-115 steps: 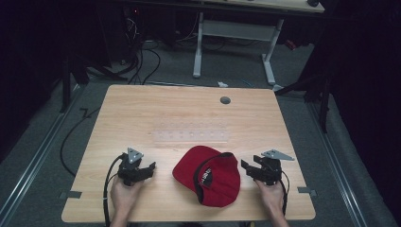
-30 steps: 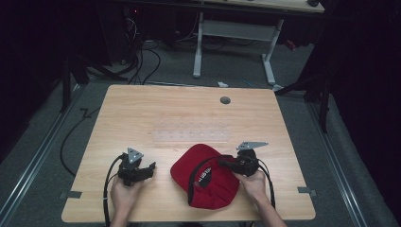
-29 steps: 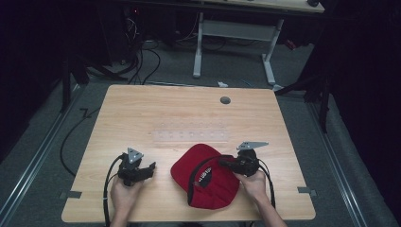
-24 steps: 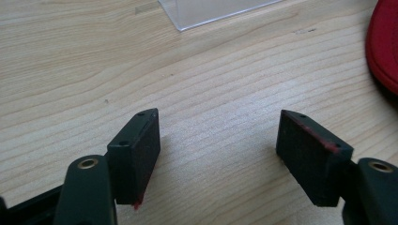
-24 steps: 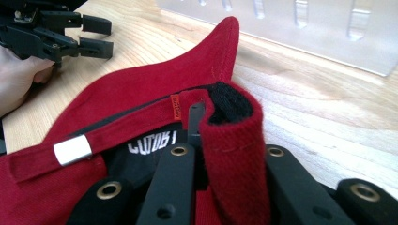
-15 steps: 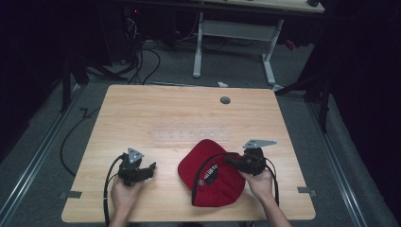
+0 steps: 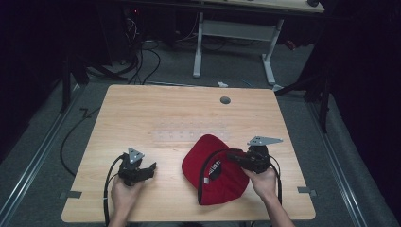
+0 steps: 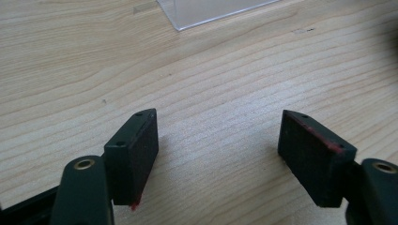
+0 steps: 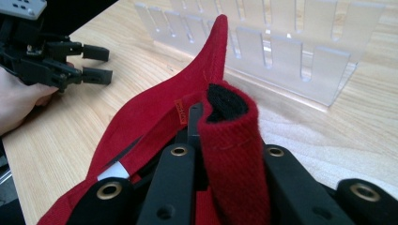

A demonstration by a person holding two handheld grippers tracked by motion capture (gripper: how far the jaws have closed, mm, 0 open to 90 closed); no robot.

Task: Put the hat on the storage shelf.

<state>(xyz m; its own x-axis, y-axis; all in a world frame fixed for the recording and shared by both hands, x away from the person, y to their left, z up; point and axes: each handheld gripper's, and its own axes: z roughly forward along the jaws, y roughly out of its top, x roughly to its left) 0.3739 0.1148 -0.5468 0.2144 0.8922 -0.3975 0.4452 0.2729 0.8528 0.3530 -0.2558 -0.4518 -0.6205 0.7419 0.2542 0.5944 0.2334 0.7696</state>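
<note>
We log the right claw [image 7: 232,156] clamped on a folded edge of the red cap [image 7: 215,170], which sits lower centre-right of the high view on the table [image 7: 156,113], partly raised at the gripped edge; the pickup looks done, and whatever placing follows is left. The left claw [image 7: 150,168] rests lower left with jaws apart on nothing, well apart from the cap. The cap's long axis runs from upper left to lower right of the frame, brim toward the lower edge, opening turned up; a clear slotted rack [image 9: 300,51] stands just beyond.
</note>
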